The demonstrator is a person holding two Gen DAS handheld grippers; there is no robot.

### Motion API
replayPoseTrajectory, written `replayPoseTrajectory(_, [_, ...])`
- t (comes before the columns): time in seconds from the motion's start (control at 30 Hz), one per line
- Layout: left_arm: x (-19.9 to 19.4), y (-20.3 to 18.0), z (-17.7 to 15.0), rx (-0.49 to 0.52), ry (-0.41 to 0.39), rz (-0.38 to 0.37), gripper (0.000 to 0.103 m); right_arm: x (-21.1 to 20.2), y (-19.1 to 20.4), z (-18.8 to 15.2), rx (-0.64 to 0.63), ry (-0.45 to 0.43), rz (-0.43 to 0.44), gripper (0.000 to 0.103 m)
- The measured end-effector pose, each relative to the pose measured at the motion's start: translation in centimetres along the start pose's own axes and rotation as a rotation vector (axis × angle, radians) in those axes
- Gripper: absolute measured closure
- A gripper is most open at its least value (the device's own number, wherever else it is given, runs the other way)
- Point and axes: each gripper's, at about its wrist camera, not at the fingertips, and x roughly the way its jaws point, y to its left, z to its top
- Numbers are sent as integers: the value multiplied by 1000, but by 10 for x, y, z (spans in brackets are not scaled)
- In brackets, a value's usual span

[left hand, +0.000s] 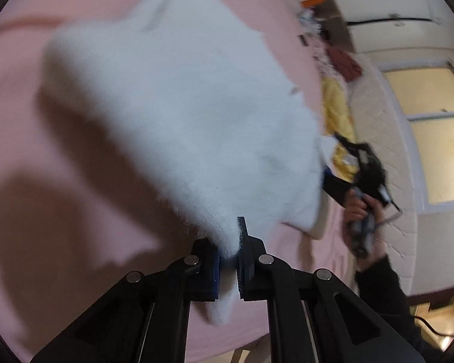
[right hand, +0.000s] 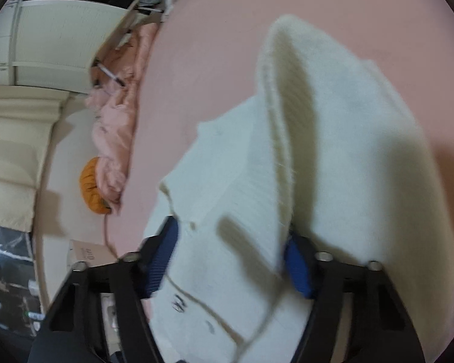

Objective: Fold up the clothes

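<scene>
A white fuzzy knit sweater (left hand: 178,103) is lifted over a pink bed sheet (left hand: 60,157). My left gripper (left hand: 228,251) is shut on one edge of the sweater, with cloth pinched between its blue pads. In the right wrist view the same sweater (right hand: 333,157) drapes in a fold, and my right gripper (right hand: 230,260) has its jaws wide apart around a thick bunch of the cloth. The right gripper also shows in the left wrist view (left hand: 363,181), held by a hand at the sweater's far edge.
The pink sheet (right hand: 215,45) covers the bed. A pink quilted jacket (right hand: 115,127) and an orange item (right hand: 90,184) lie at the bed's edge. Yellow cloth (left hand: 339,115) and dark red cloth (left hand: 348,63) lie beyond. White cupboards (left hand: 387,6) stand behind.
</scene>
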Motion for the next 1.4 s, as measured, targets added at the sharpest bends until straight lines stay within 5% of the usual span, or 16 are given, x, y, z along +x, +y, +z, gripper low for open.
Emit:
replayPoseTrajectory(0.03, [0, -9, -1, 22, 5, -13, 94, 0, 3, -1, -22, -4, -16, 88])
replayPoseTrajectory(0.07, [0, -15, -1, 41, 14, -21, 94, 0, 7, -2, -46, -9, -33, 97])
replayPoseTrajectory(0.17, [0, -23, 2, 43, 25, -25, 95, -7, 17, -8, -125, -22, -75, 97])
replayPoseTrajectory(0.33, [-43, -37, 11, 14, -36, -142, 95, -56, 31, -37, -238, -39, -92, 97])
replayPoseTrajectory(0.53, [-130, -41, 19, 19, -103, -185, 95, -140, 54, -114, -331, -36, -77, 97])
replayPoseTrajectory(0.67, [-172, -24, 15, 1, -86, -152, 95, -176, 49, -183, -252, 9, -58, 97])
replayPoseTrajectory(0.93, [-162, 28, -41, 41, 124, 136, 95, -134, -23, -338, 22, 159, -204, 97])
replayPoseTrajectory(1.07, [-140, 36, -48, 61, 159, 250, 95, -115, -65, -366, 212, 210, -285, 94])
replayPoseTrajectory(1.1, [-139, 36, -47, 62, 155, 260, 95, -118, -60, -364, 195, 205, -290, 92])
replayPoseTrajectory(1.13, [-141, 34, -45, 67, 149, 272, 95, -122, -53, -363, 170, 199, -306, 76])
replayPoseTrajectory(1.2, [-146, 31, -44, 97, 138, 335, 93, -136, -25, -360, 43, 159, -406, 71])
replayPoseTrajectory(1.33, [-157, 18, -45, 236, 86, 625, 60, -161, 33, -338, -268, 44, -474, 61])
replayPoseTrajectory(1.4, [-167, 5, -41, 323, 29, 705, 56, -152, 55, -317, -429, 16, -487, 59])
